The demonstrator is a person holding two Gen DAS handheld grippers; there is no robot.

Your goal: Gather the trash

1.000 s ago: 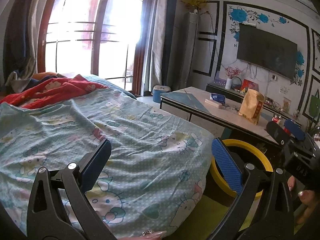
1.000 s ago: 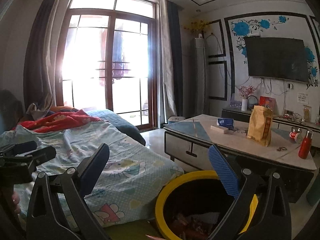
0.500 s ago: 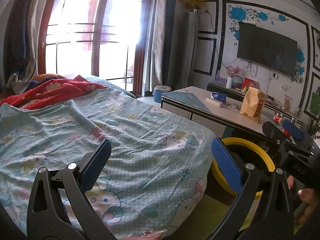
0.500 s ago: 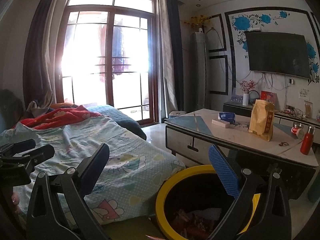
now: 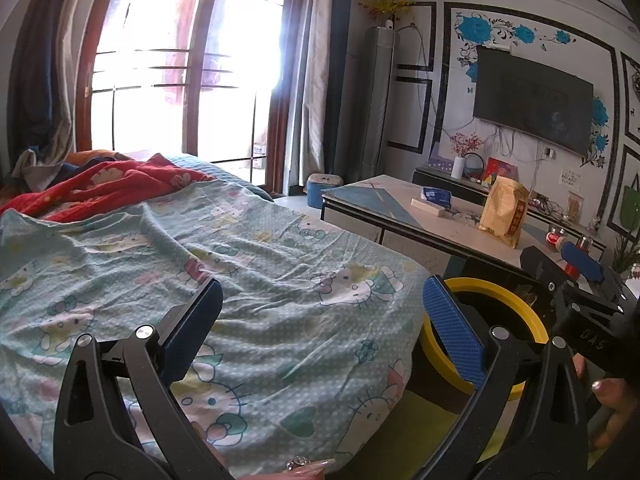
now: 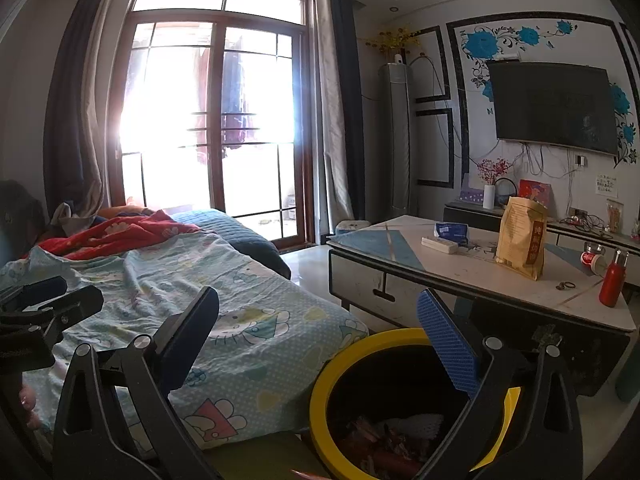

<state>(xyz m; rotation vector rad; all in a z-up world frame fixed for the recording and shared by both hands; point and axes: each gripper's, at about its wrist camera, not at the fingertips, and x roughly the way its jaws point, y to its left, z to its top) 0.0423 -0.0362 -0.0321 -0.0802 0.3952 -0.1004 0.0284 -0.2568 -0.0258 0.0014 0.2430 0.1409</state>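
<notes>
A black bin with a yellow rim [image 6: 326,380] stands on the floor between the bed and the table, with wrappers and white paper [image 6: 392,436] inside it. The same bin's yellow rim [image 5: 496,284] shows at the right of the left wrist view. My right gripper [image 6: 320,320] hangs open above the bin's near side, with nothing between its fingers. My left gripper [image 5: 324,312] is open and empty over the edge of the bed. Each gripper shows at the edge of the other's view: the right gripper [image 5: 576,280] and the left gripper [image 6: 44,300].
A bed with a light blue cartoon sheet [image 5: 240,280] and a red blanket [image 5: 112,184] fills the left. The low table [image 6: 472,276] carries a tan paper bag [image 6: 522,236], a blue packet [image 6: 450,232], a white box [image 6: 439,244], a red bottle [image 6: 612,282] and a can [image 6: 592,258]. A wall TV [image 6: 552,108] hangs behind.
Both grippers have risen and drifted slightly, so the bin sits lower in the right wrist view. Both stay open and empty.
</notes>
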